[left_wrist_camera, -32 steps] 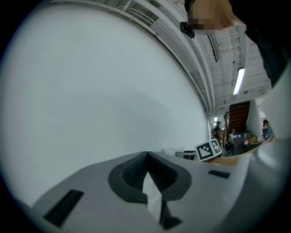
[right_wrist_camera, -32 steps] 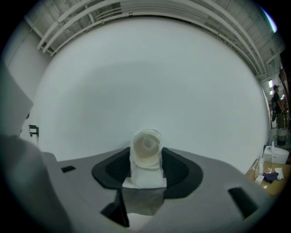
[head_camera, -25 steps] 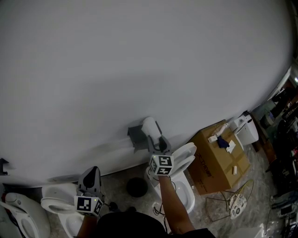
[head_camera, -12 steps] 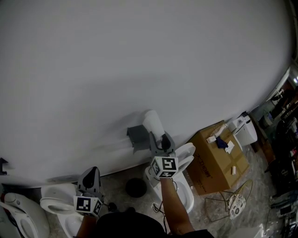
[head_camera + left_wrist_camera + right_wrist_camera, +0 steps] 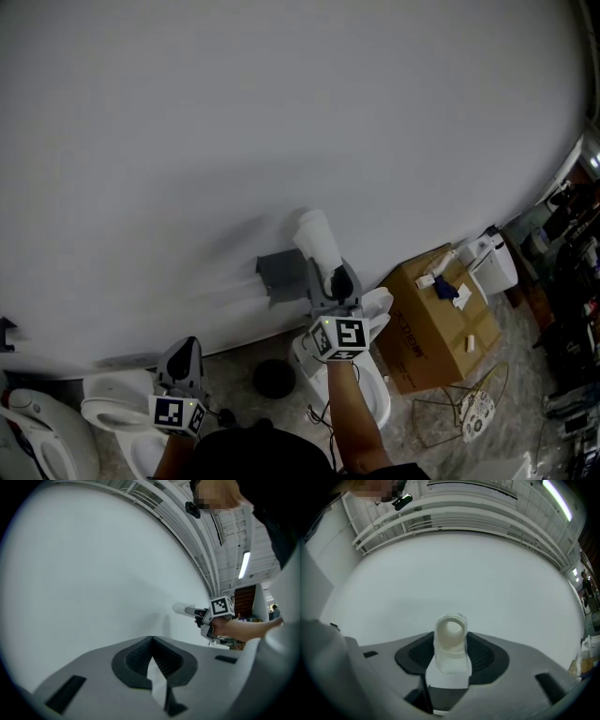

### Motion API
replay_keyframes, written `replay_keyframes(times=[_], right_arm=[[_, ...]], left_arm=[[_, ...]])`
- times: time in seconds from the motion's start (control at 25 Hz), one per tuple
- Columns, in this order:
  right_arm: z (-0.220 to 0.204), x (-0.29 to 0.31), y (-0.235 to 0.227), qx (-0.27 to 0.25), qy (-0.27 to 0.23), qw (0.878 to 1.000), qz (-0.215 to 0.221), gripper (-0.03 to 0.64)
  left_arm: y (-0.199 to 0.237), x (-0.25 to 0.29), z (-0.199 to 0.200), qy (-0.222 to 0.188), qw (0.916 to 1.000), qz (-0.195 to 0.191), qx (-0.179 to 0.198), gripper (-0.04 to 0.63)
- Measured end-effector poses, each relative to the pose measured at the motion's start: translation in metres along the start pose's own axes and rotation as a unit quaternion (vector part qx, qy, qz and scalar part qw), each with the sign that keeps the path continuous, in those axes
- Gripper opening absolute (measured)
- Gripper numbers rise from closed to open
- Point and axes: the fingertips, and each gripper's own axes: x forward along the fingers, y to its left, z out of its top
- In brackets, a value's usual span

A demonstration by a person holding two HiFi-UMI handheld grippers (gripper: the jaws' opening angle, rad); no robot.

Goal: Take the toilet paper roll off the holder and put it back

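Note:
My right gripper [image 5: 330, 274] is shut on the white toilet paper roll [image 5: 317, 240], which it holds up in the air, squeezed, just right of and above the grey wall holder [image 5: 280, 274]. The roll is off the holder. From the right gripper view the roll [image 5: 451, 639] sits end-on between the dark pads [image 5: 483, 654], its hollow core facing the white wall. My left gripper [image 5: 182, 358] hangs low at the left, shut with nothing in it. In the left gripper view its jaws meet at the tip [image 5: 152, 641], and the roll [image 5: 182, 608] shows far off.
A white toilet [image 5: 379, 317] with its lid up stands below my right arm. Another toilet [image 5: 111, 413] is at the lower left. A cardboard box [image 5: 442, 323] stands on the floor at the right. A black round object [image 5: 275, 377] lies by the wall.
The right gripper has moved up and to the right with the roll, carrying it away from the grey holder. The left gripper has stayed put.

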Motion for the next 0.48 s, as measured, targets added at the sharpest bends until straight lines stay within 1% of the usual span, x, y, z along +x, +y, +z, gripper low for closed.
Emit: replay_keyframes(times=[0.48], right_arm=[[-0.014, -0.002, -0.003, 0.008, 0.012, 1.000, -0.003, 0.210]], left_arm=[[-0.004, -0.003, 0.002, -0.003, 1.0000, 0.001, 0.000, 0.003]])
